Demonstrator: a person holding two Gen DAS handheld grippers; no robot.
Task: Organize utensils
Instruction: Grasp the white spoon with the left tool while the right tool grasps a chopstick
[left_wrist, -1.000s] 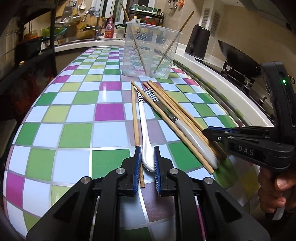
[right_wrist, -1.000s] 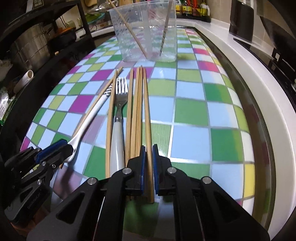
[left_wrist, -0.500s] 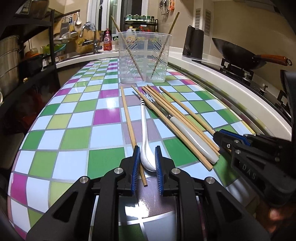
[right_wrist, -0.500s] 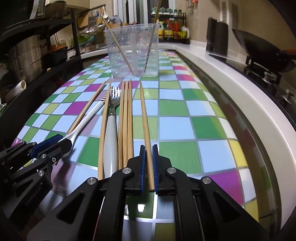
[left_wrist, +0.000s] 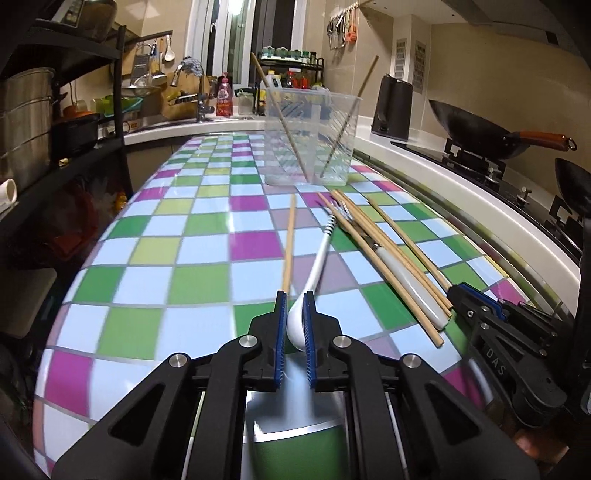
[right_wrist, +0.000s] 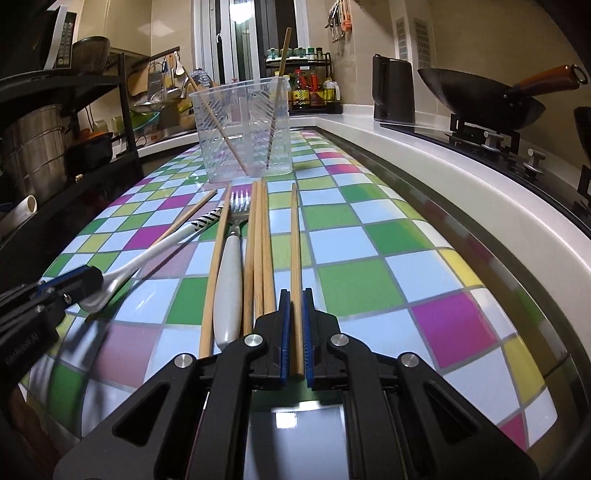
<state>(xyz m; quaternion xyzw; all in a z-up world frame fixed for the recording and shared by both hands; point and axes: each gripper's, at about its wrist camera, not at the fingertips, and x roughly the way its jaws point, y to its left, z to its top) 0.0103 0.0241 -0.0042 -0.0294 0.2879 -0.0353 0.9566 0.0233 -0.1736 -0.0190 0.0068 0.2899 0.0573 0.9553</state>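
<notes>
A white spoon (left_wrist: 321, 251) with a striped handle tip lies on the checkered table (left_wrist: 184, 280). My left gripper (left_wrist: 295, 314) is closing on its bowl, and the pads press both sides. One chopstick (left_wrist: 289, 240) runs beside the left pad. My right gripper (right_wrist: 294, 317) is shut on the near end of a single wooden chopstick (right_wrist: 294, 258). Left of that chopstick lie several more chopsticks (right_wrist: 258, 251) and a white-handled fork (right_wrist: 229, 288). A clear plastic container (right_wrist: 245, 125) stands beyond them with two chopsticks leaning inside. In the right wrist view the left gripper (right_wrist: 81, 280) shows at the left edge.
A white counter edge (right_wrist: 461, 192) borders the table on the right, with a stove and a black wok (left_wrist: 480, 133) behind it. A black kettle (left_wrist: 393, 107) stands at the back. Dark shelving with pots (left_wrist: 55, 110) lines the left side.
The left jaws have narrowed onto the spoon's bowl and the spoon's handle has swung to the right. The chopstick in the right gripper now lies apart from the bundle. Both views have tilted upward.
</notes>
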